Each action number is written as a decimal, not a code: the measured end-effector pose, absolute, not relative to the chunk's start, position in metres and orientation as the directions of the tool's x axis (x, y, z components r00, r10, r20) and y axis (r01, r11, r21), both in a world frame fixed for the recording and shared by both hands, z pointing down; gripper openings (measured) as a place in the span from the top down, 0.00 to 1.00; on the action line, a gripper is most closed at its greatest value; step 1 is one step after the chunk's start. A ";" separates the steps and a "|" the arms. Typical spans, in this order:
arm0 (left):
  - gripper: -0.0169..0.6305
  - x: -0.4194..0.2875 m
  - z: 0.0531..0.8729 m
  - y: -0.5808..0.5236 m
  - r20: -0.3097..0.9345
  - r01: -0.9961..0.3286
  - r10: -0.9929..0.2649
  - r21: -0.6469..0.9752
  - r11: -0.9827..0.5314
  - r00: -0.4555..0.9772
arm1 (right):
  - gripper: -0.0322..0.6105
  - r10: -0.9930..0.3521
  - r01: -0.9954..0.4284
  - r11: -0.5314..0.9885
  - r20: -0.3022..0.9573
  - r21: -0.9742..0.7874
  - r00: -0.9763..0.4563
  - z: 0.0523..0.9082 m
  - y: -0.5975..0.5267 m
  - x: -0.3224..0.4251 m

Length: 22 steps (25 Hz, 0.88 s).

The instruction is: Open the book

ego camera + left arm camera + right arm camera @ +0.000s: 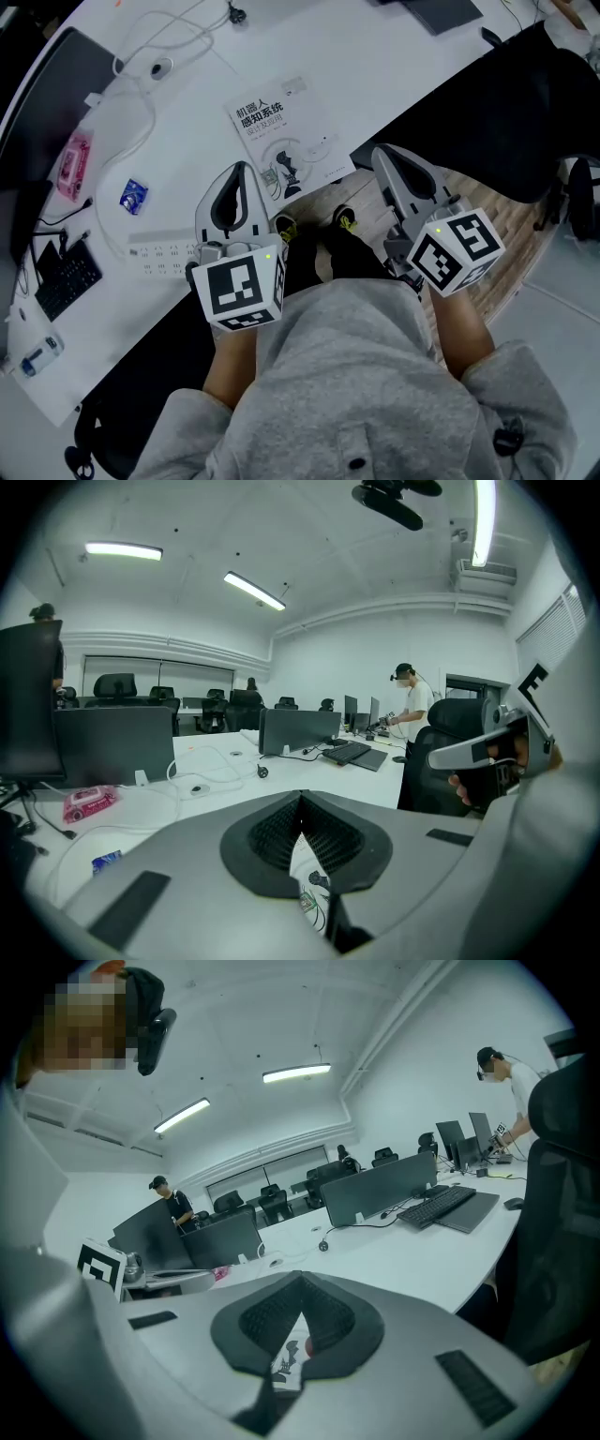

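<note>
Closed book (286, 141) flat on the white surface (394, 66), cover up, close to the near edge. Left tongs (238, 169) pressed together at the tips, empty, by the book's near left corner; contact impossible to tell. Right tongs (382, 150) likewise together and empty, just right of the book at the surface's edge. Further left: blue packet (133, 195), pink packet (73, 164), power strip (159, 251), keyboard (66, 277).
</note>
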<state>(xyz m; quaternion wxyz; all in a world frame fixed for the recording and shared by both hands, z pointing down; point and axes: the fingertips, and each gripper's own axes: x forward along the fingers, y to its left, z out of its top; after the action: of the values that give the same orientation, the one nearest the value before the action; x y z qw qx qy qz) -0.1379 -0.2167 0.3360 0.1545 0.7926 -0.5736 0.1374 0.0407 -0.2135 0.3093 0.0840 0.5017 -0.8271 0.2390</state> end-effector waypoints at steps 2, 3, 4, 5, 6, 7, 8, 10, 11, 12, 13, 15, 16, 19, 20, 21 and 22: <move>0.96 -0.136 0.342 -0.217 0.414 -0.949 -0.856 0.086 -0.303 0.310 | 0.91 -0.788 -0.870 0.372 0.384 -0.325 -0.481 0.315 -0.213 0.043; 0.96 -0.134 0.347 -0.217 0.424 -0.948 -0.850 0.085 -0.307 0.313 | 0.91 -0.786 -0.868 0.367 0.387 -0.334 -0.482 0.319 -0.213 0.044; 0.96 -0.132 0.352 -0.218 0.434 -0.947 -0.844 0.085 -0.311 0.316 | 0.91 -0.784 -0.866 0.364 0.389 -0.344 -0.484 0.323 -0.213 0.046; 0.96 -0.130 0.357 -0.218 0.444 -0.945 -0.838 0.085 -0.314 0.318 | 0.91 -0.781 -0.863 0.360 0.391 -0.356 -0.487 0.327 -0.214 0.048; 0.96 -0.128 0.363 -0.219 0.453 -0.945 -0.832 0.086 -0.316 0.320 | 0.91 -0.779 -0.859 0.352 0.392 -0.372 -0.489 0.332 -0.216 0.051; 0.96 -0.126 0.368 -0.220 0.463 -0.944 -0.826 0.087 -0.317 0.320 | 0.91 -0.777 -0.855 0.340 0.395 -0.391 -0.490 0.337 -0.218 0.053; 0.96 -0.125 0.374 -0.221 0.474 -0.944 -0.821 0.087 -0.318 0.320 | 0.91 -0.775 -0.850 0.327 0.398 -0.412 -0.491 0.342 -0.220 0.055; 0.96 -0.124 0.383 -0.221 0.497 -0.944 -0.807 0.089 -0.318 0.319 | 0.91 -0.763 -0.837 0.306 0.410 -0.453 -0.500 0.354 -0.221 0.058; 0.96 -0.123 0.388 -0.221 0.508 -0.944 -0.800 0.090 -0.318 0.318 | 0.91 -0.755 -0.832 0.296 0.419 -0.470 -0.505 0.360 -0.221 0.059; 0.96 -0.121 0.393 -0.222 0.519 -0.944 -0.794 0.093 -0.317 0.318 | 0.91 -0.748 -0.827 0.286 0.427 -0.484 -0.508 0.366 -0.222 0.062; 0.96 -0.118 0.398 -0.224 0.528 -0.944 -0.787 0.098 -0.316 0.318 | 0.91 -0.744 -0.824 0.273 0.434 -0.496 -0.508 0.372 -0.223 0.065; 0.96 -0.112 0.409 -0.226 0.547 -0.944 -0.774 0.114 -0.310 0.320 | 0.90 -0.736 -0.813 0.244 0.445 -0.529 -0.511 0.385 -0.225 0.072; 0.96 -0.111 0.415 -0.225 0.556 -0.945 -0.768 0.117 -0.306 0.318 | 0.90 -0.729 -0.800 0.232 0.447 -0.553 -0.519 0.392 -0.225 0.073; 0.96 -0.113 0.431 -0.221 0.589 -0.949 -0.749 0.111 -0.296 0.303 | 0.90 -0.709 -0.757 0.204 0.440 -0.621 -0.551 0.413 -0.222 0.070; 0.96 -0.113 0.436 -0.220 0.599 -0.950 -0.743 0.110 -0.292 0.298 | 0.90 -0.702 -0.748 0.200 0.440 -0.633 -0.560 0.419 -0.221 0.068; 0.96 -0.114 0.441 -0.219 0.608 -0.951 -0.737 0.110 -0.289 0.294 | 0.90 -0.696 -0.741 0.199 0.440 -0.641 -0.568 0.425 -0.220 0.066; 0.96 -0.113 0.446 -0.218 0.617 -0.952 -0.731 0.113 -0.286 0.293 | 0.88 -0.688 -0.734 0.198 0.441 -0.650 -0.576 0.430 -0.219 0.064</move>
<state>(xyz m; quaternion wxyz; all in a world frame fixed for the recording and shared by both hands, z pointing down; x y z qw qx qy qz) -0.1135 -0.2185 0.4462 0.2385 0.7677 -0.5479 0.2314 0.0643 -0.2194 0.4296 0.0264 0.4596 -0.7736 0.4355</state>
